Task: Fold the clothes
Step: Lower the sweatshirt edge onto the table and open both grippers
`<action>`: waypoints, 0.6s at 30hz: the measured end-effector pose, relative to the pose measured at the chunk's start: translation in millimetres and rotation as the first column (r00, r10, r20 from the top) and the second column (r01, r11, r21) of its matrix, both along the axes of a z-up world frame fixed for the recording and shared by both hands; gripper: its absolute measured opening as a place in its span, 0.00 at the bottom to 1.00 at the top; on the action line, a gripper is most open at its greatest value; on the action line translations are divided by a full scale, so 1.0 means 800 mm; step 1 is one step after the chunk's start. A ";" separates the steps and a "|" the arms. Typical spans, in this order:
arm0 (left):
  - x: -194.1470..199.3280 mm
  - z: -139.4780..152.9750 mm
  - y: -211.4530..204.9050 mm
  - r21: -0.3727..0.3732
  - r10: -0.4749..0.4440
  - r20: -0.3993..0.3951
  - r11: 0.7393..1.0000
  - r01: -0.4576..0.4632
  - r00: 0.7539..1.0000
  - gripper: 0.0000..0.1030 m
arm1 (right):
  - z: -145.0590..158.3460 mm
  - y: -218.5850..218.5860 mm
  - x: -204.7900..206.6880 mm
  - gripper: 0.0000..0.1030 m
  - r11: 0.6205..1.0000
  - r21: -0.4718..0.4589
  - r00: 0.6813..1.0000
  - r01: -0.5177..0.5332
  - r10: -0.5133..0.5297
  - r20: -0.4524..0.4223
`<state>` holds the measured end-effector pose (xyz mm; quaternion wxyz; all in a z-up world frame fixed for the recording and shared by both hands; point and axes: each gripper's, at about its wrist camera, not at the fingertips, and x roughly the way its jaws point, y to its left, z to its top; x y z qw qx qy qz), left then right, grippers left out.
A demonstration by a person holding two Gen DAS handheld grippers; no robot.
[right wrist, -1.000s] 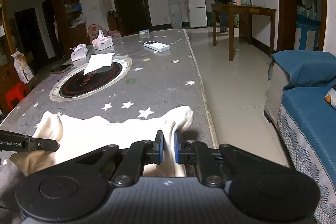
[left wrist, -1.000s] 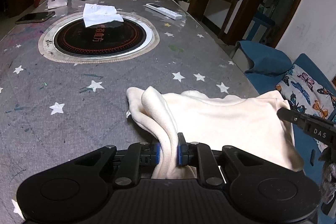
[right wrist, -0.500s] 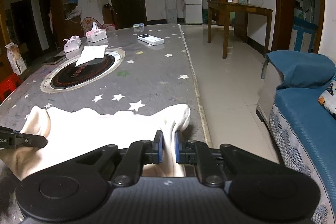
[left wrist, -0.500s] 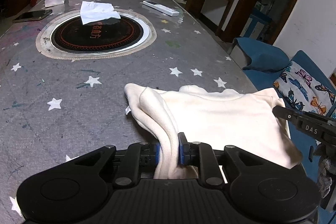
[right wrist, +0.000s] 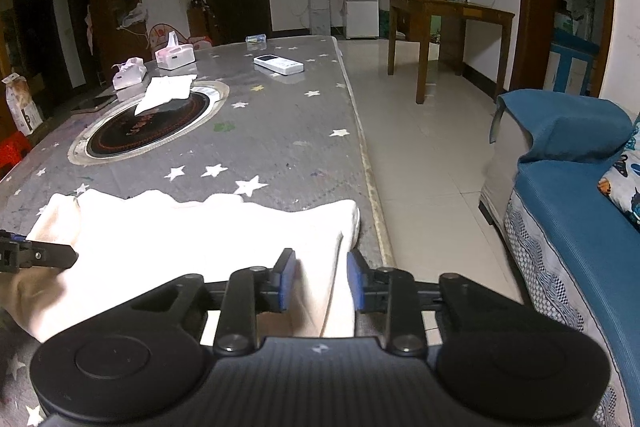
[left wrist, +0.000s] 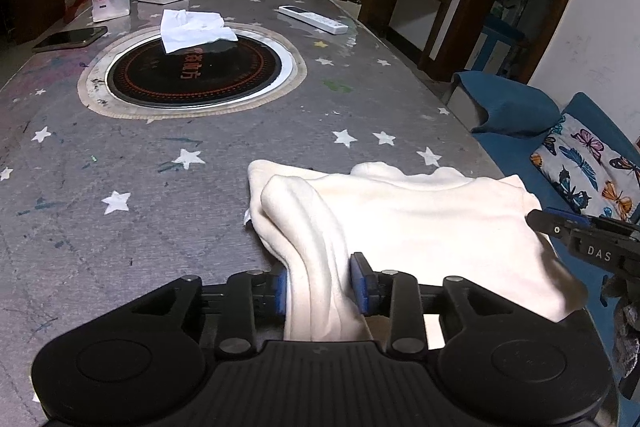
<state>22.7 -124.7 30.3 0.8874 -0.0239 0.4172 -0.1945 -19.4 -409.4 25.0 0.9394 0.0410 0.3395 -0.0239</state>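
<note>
The cream garment [left wrist: 400,227] lies at the near end of the table [left wrist: 200,155], close to its right-hand edge, its near hem hanging down toward the two grippers. The step in hand looks like the release after laying a fold down. The left gripper [left wrist: 320,287] has just been opening: its jaws now stand partly apart, with a thick bunched fold of the cloth between them, brushing the left pad and clear of the right, so the grip looks let go. The right gripper [right wrist: 320,281] has also just been opening; the garment's right edge hangs between its jaws with a gap on each side, so nothing is pinched. From the left camera the right gripper shows at about 3 o'clock, beside the cloth's right corner. Next, I judge, both grippers should back straight out without dragging the fold, then find fresh corners for another fold. The tissue [left wrist: 192,29] on the round hotplate [left wrist: 192,79] at 11 o'clock is well apart.
</note>
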 end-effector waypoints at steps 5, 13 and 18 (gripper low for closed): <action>-0.003 -0.001 0.002 0.006 0.006 0.003 1.000 -0.006 1.000 0.41 | 0.000 -0.001 -0.003 0.45 1.000 -0.006 1.000 0.007 -0.007 0.001; -0.010 0.000 0.007 0.012 0.011 0.008 1.000 -0.011 1.000 0.46 | 0.000 0.000 -0.013 0.58 1.000 -0.019 1.000 0.007 -0.007 0.004; -0.016 0.000 0.011 0.019 0.015 0.014 1.000 -0.015 1.000 0.50 | -0.001 0.004 -0.018 0.65 1.000 -0.026 1.000 0.008 -0.008 0.005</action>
